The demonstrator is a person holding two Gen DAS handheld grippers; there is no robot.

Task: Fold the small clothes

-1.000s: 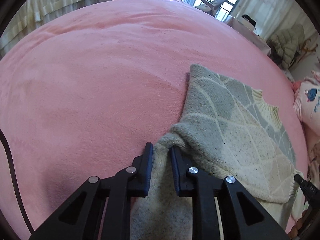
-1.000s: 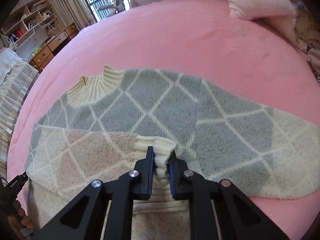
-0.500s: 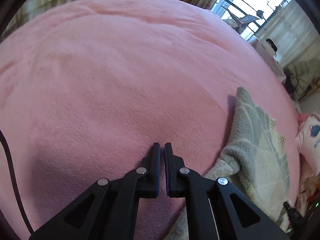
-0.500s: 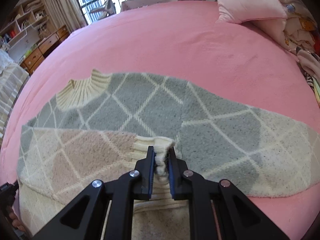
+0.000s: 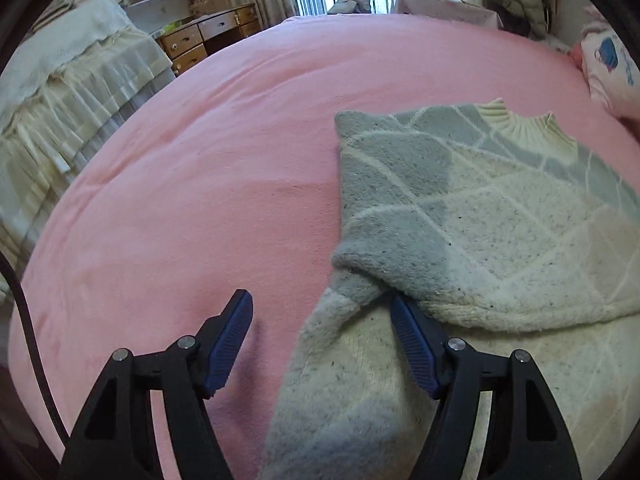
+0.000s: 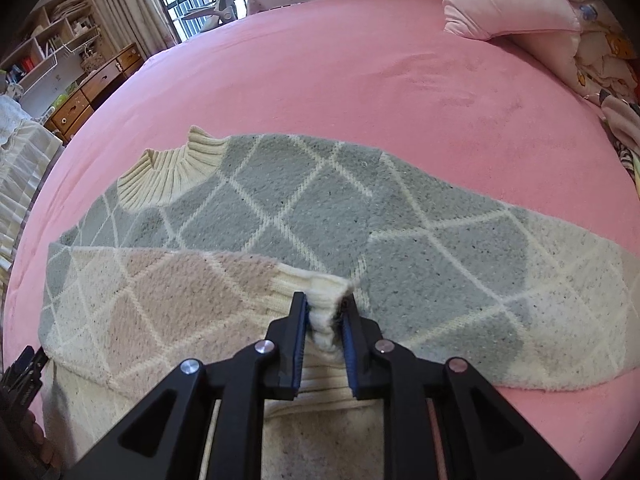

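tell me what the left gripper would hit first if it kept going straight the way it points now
Probably the sweater: its folded edge lies just ahead of the open left gripper, with the pink blanket on the near-left side. Depth is hard to judge in the fisheye view, so the left finger may land on blanket instead.

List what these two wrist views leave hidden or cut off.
- Sweater hem: both views, behind the gripper bodies and cut by the bottom edge.
- Right sleeve's cuff: right view, past the right edge.
- Cuff pinched by the right gripper: its lower part sits behind the jaws.
- Left gripper, open: only a sliver shows at the right view's left edge.
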